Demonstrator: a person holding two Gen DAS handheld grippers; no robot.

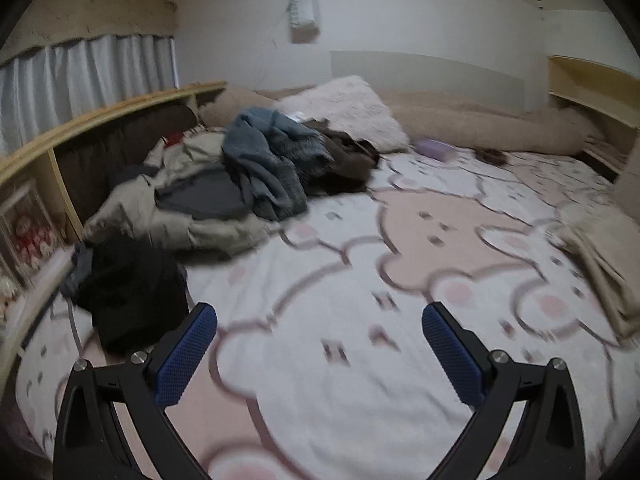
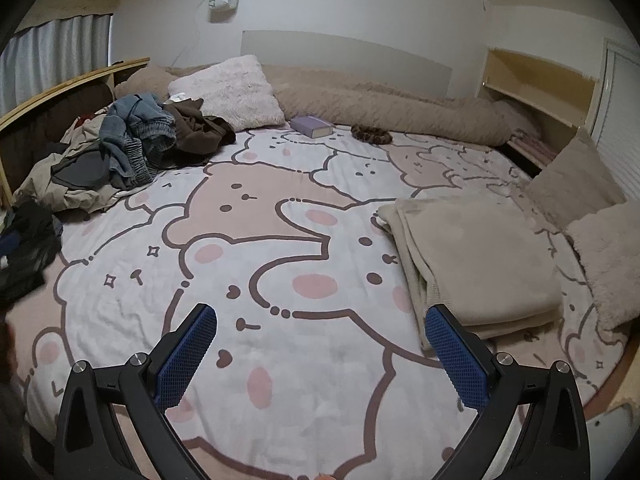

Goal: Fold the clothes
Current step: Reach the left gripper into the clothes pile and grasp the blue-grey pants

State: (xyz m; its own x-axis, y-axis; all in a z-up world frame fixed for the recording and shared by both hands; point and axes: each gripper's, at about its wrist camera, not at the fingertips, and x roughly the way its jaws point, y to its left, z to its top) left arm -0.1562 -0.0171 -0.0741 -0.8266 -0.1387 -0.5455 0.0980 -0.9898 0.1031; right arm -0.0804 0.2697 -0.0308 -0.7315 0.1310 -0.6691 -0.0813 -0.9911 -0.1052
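Note:
A heap of unfolded clothes lies at the bed's far left: a blue-grey knit garment [image 1: 268, 160] [image 2: 134, 140], a brown one [image 1: 344, 156] [image 2: 198, 128] and a beige jacket [image 1: 180, 216] [image 2: 68, 184]. Nearer on the left lies a black garment [image 1: 128, 284] [image 2: 26, 248]. A folded beige piece [image 2: 476, 264] [image 1: 600, 256] rests at the right. My left gripper [image 1: 320, 316] hangs open over the bear-print bedsheet [image 1: 352, 380], just right of the black garment, holding nothing. My right gripper [image 2: 322, 318] is open too, over the sheet [image 2: 280, 360], its right finger close to the folded piece.
A fluffy pink pillow [image 2: 234, 92], a long beige bolster [image 2: 380, 112], a purple book [image 2: 311, 126] and a dark scrunchie [image 2: 370, 134] lie at the head. Wooden shelving [image 1: 80, 128] lines the left side, with another shelf [image 2: 536, 88] at the far right. Fluffy cushions [image 2: 600, 248] sit at the right edge.

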